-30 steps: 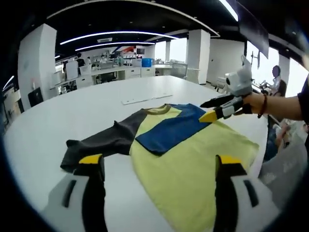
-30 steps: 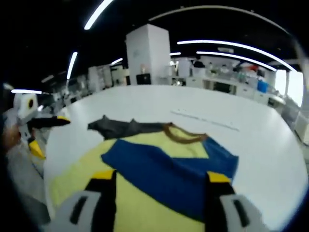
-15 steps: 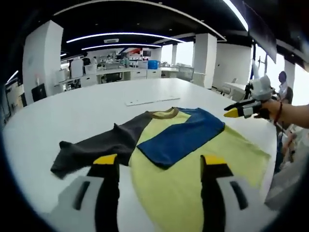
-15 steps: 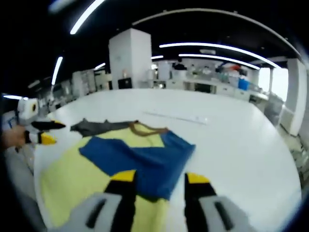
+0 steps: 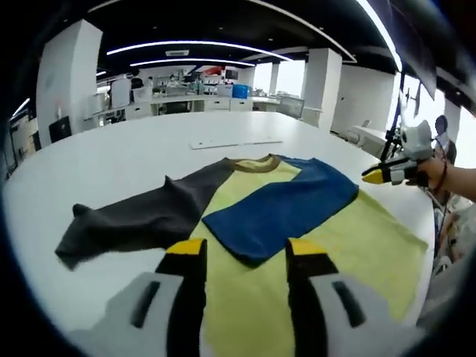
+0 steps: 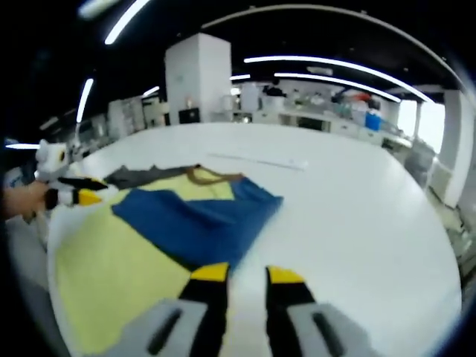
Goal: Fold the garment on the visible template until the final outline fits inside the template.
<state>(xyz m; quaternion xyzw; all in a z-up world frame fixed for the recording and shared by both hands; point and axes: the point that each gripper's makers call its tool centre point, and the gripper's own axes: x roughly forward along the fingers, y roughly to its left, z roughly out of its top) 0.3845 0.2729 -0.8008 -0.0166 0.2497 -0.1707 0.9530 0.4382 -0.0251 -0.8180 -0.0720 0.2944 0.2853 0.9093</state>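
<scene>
The garment lies flat on the white table (image 5: 111,160). Its yellow body (image 5: 357,238) has a blue sleeve (image 5: 286,208) folded across the chest, and a dark grey sleeve (image 5: 130,219) stretches out to the left. My left gripper (image 5: 245,253) hovers over the near hem, jaws apart and holding nothing. My right gripper (image 5: 381,175) is held in a hand beyond the garment's right edge. In the right gripper view the yellow body (image 6: 111,260) and blue sleeve (image 6: 197,216) lie to the left. The right gripper (image 6: 248,274) is over bare table with only a narrow gap between its jaws. The left gripper (image 6: 78,195) shows at far left.
A thin white strip (image 5: 234,143) lies on the table beyond the collar, also visible as the strip (image 6: 256,160) in the right gripper view. Lab benches (image 5: 178,104) and white pillars stand far behind. A person (image 5: 442,130) sits at the far right. Bare table (image 6: 357,223) spreads right of the garment.
Both grippers' jaws have drawn closer together. The right gripper has moved off the blue sleeve to the table beside the garment. The left view has shifted nearer the garment.
</scene>
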